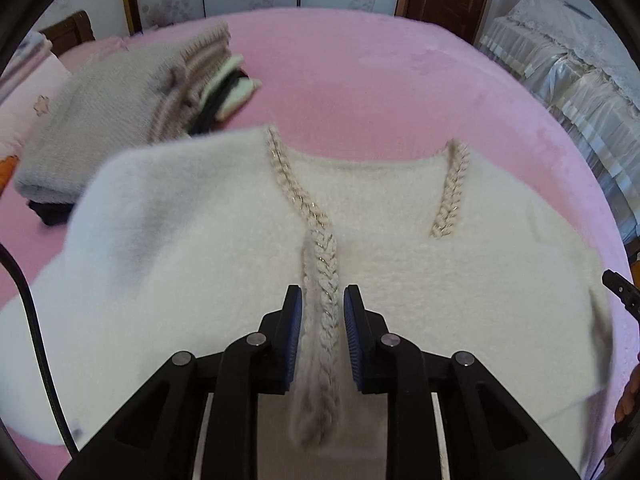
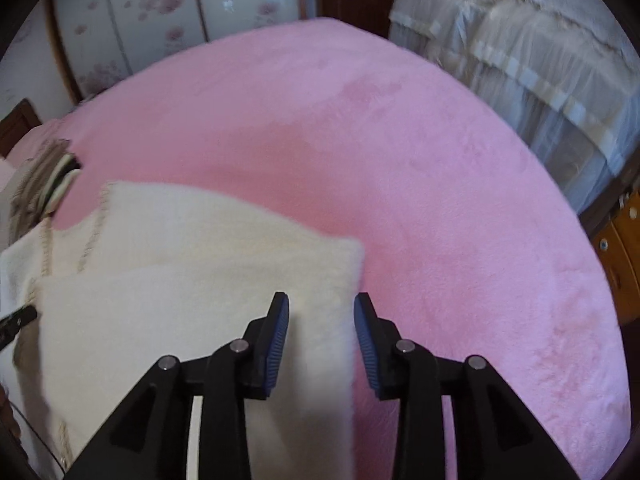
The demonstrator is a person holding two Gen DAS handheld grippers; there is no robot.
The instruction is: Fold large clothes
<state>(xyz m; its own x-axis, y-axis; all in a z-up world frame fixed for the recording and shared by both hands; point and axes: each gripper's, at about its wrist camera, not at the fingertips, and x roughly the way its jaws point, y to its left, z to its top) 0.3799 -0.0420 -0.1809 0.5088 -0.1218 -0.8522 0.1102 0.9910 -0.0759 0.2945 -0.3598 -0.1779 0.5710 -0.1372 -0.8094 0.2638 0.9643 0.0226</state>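
Left gripper [image 1: 318, 300] straddling the braided trim [image 1: 320, 280] of one cream sweater [image 1: 440, 280], pads not quite pinching it. Right gripper [image 2: 321, 304] loose too, jaws apart over the sweater's folded edge. Sweater spread on one pink bed [image 1: 360, 80]. One stack of folded clothes [image 1: 120, 100] beside it. No readable labels anywhere.
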